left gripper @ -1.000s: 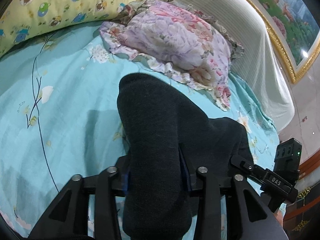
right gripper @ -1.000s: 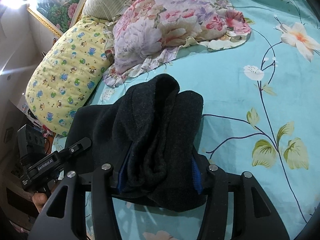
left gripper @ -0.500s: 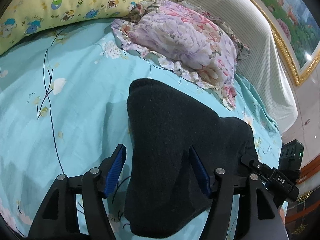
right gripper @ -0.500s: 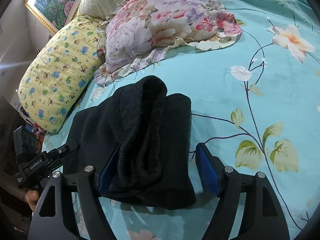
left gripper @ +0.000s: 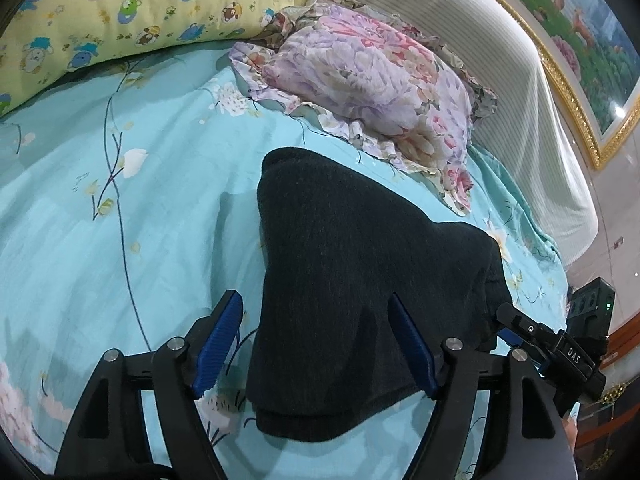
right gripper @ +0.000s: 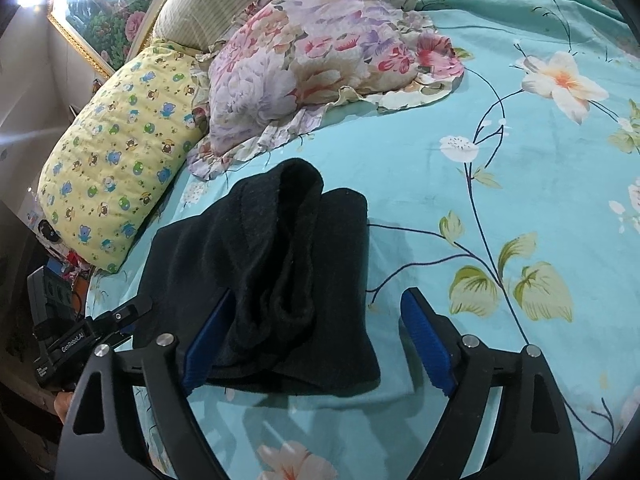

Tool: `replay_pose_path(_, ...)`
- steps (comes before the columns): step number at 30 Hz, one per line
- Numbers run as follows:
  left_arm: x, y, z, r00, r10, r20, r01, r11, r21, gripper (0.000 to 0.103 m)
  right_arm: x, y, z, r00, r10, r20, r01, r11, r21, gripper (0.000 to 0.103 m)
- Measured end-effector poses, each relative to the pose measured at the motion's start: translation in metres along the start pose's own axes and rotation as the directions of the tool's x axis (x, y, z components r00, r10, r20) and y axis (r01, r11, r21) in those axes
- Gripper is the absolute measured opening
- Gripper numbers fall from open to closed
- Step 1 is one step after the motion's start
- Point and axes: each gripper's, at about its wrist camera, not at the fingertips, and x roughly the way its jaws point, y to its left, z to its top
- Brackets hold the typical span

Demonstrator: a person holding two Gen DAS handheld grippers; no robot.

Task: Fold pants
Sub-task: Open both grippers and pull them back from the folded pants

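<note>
Released since the earlier frame: left gripper [left gripper: 316, 344] and right gripper [right gripper: 316, 344] both spread apart; black pants [left gripper: 360, 280] lie folded compactly on bed [left gripper: 120, 240], folding seemingly complete.

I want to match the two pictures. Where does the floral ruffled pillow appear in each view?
Left wrist view: the floral ruffled pillow lies upper centre-right, beyond the black pants.
Right wrist view: the pillow lies top centre, again beyond the pants.
Shared landmark: the yellow cartoon pillow, touching its left side in both.
</note>
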Motion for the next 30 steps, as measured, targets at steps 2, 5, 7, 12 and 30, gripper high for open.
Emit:
replay_pose_path(2, -0.003, 0.001, -0.004, 1.000, 0.002, 0.000, -0.002, 1.000, 0.000, 0.076, -0.002, 0.001, -0.002, 1.000, -0.001, 0.003, 0.001, 1.000, -0.003, 0.085)
replay_pose_path(5, -0.005, 0.000, -0.008, 1.000, 0.006, -0.002, -0.006, 1.000, 0.006, 0.076, -0.004, 0.004, -0.006, 1.000, -0.006, 0.004, 0.006, 1.000, -0.009, 0.086)
replay_pose_path(7, -0.009, -0.001, -0.012, 1.000, 0.005, 0.003, -0.005, 1.000, 0.012, 0.076, -0.006, 0.007, -0.009, 1.000, -0.009, 0.003, 0.009, 1.000, -0.016, 0.086)
replay_pose_path(12, -0.016, -0.004, -0.021, 1.000, 0.007, 0.011, -0.008, 1.000, 0.018, 0.076, -0.013, 0.015, -0.015, 1.000, -0.026, 0.012, 0.027, 0.998, -0.051, 0.087)
replay_pose_path(30, -0.044, -0.026, -0.053, 0.994, 0.082, 0.077, -0.094, 0.982, 0.161, 0.080, -0.034, 0.068, -0.056, 0.990, -0.045, 0.134, 0.088, 0.937, -0.339, 0.101)
